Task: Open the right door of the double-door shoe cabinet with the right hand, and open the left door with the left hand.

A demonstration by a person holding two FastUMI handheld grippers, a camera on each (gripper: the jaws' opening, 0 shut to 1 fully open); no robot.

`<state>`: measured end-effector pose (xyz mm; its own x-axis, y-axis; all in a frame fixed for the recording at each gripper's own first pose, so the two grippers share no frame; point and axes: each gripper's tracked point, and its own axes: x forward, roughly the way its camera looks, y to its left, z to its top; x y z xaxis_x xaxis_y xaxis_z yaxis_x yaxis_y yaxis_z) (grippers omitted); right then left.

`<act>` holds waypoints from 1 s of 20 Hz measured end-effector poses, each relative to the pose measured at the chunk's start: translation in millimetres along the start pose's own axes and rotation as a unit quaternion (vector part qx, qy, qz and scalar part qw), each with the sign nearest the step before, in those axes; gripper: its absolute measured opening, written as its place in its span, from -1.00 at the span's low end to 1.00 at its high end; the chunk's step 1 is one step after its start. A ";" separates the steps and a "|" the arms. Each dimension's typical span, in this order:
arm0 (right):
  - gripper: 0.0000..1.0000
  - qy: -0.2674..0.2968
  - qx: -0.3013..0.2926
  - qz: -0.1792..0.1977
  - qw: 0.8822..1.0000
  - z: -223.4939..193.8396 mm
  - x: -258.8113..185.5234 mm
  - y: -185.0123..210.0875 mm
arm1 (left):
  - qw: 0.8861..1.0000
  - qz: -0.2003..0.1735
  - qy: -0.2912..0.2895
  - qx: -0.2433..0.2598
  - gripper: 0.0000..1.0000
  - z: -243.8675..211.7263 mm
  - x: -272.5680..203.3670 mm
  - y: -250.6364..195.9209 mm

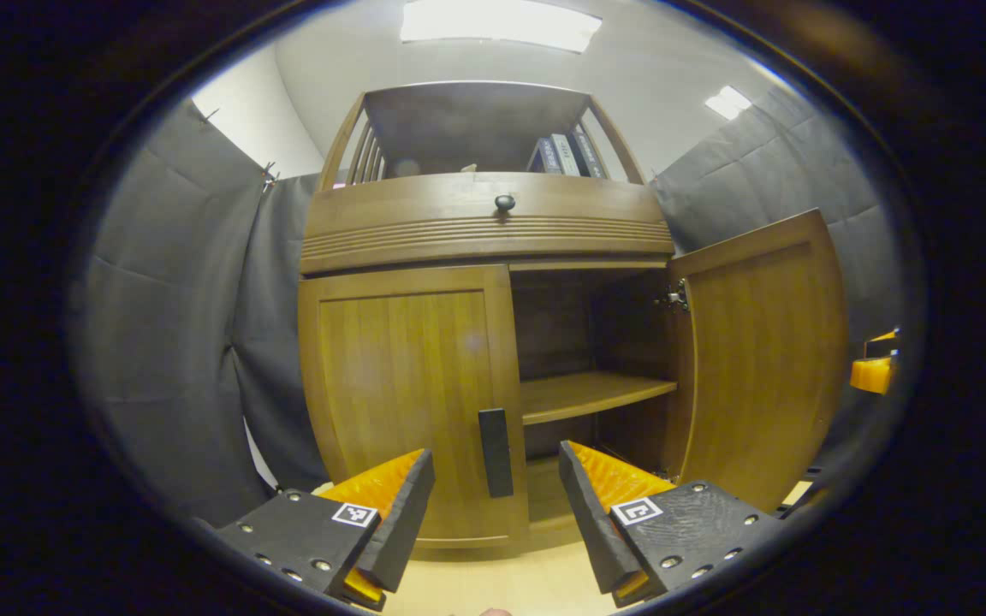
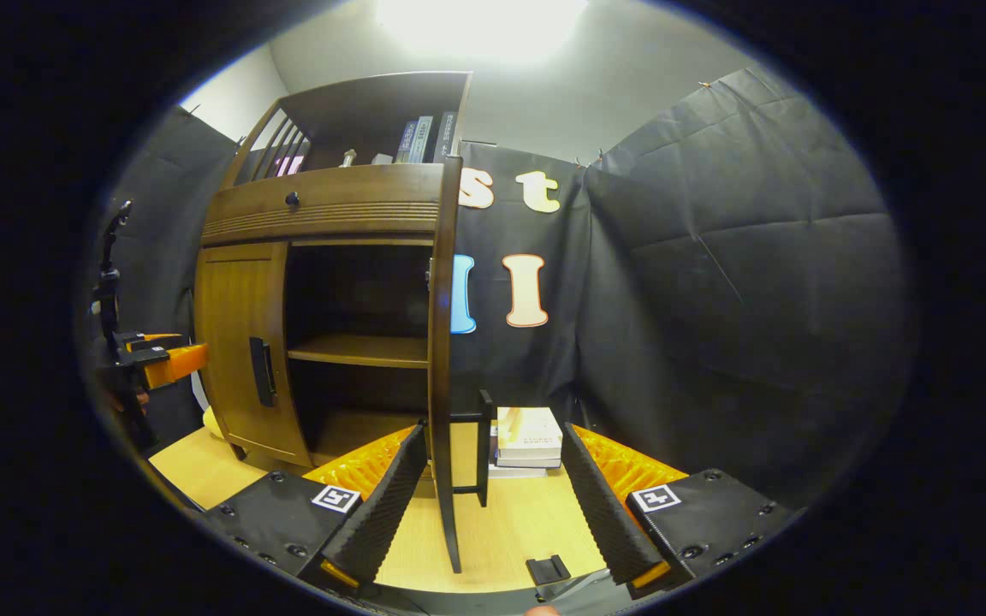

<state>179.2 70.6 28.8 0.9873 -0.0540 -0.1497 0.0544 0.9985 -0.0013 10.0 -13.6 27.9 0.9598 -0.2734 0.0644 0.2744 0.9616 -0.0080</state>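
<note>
Right door [image 1: 758, 359] swung open, left door [image 1: 412, 402] closed; left gripper [image 1: 497, 505] and right gripper [image 2: 489, 496] fingers spread, holding nothing.

At the bottom of the left gripper view, the left gripper [image 1: 495, 505] has two dark textured plates studded with round screws, each carrying a small white square marker. The right gripper [image 2: 489, 505], bottom of the right gripper view, looks alike, with ribbed inner finger faces.
</note>
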 end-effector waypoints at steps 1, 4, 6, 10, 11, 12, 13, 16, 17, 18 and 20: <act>0.93 -0.002 -0.003 -0.001 1.000 1.4 -2.3 3.0 | 1.000 -0.001 -0.001 -0.001 0.70 0.7 1.3 -1.2; 0.99 -0.009 -0.005 0.002 1.000 7.4 -7.7 15.7 | 1.000 0.000 -0.001 0.002 0.67 2.2 5.5 0.5; 0.93 -0.011 -0.002 0.002 1.000 9.7 -7.4 23.5 | 1.000 0.003 0.002 0.000 0.67 1.4 6.8 1.4; 0.99 -0.011 0.008 -0.005 1.000 7.6 -4.7 33.0 | 1.000 0.004 0.011 -0.002 0.70 -2.7 8.7 0.3; 0.93 -0.006 0.010 -0.008 1.000 4.3 -2.5 34.6 | 1.000 0.004 0.014 -0.001 0.70 -4.2 9.0 0.2; 0.93 -0.001 0.011 -0.011 1.000 2.1 -1.0 35.7 | 1.000 0.006 0.018 -0.001 0.70 -4.7 8.9 0.4; 0.93 0.002 0.011 -0.014 1.000 0.4 0.2 36.9 | 1.000 0.006 0.023 -0.001 0.70 -6.5 9.1 -0.6; 0.93 0.006 0.010 -0.023 1.000 -1.3 1.0 38.9 | 0.999 0.005 0.037 -0.001 0.70 -11.6 9.6 -2.0; 0.93 0.007 0.009 -0.024 1.000 -2.7 -0.1 38.1 | 0.999 0.004 0.039 0.001 0.70 -10.7 10.8 -3.4; 0.93 0.008 0.009 -0.027 1.000 -2.9 0.4 37.5 | 0.999 0.005 0.041 0.004 0.70 -12.1 13.3 -3.7; 0.93 0.013 0.009 -0.030 0.999 -6.6 1.3 38.4 | 0.999 0.004 0.050 0.009 0.70 -14.1 17.1 -5.6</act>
<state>181.6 109.0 22.0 0.9779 -0.1127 -0.1762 0.1159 0.9932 0.0077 25.8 -24.1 15.0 0.9633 -0.2660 -0.0357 0.2665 0.9638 0.0092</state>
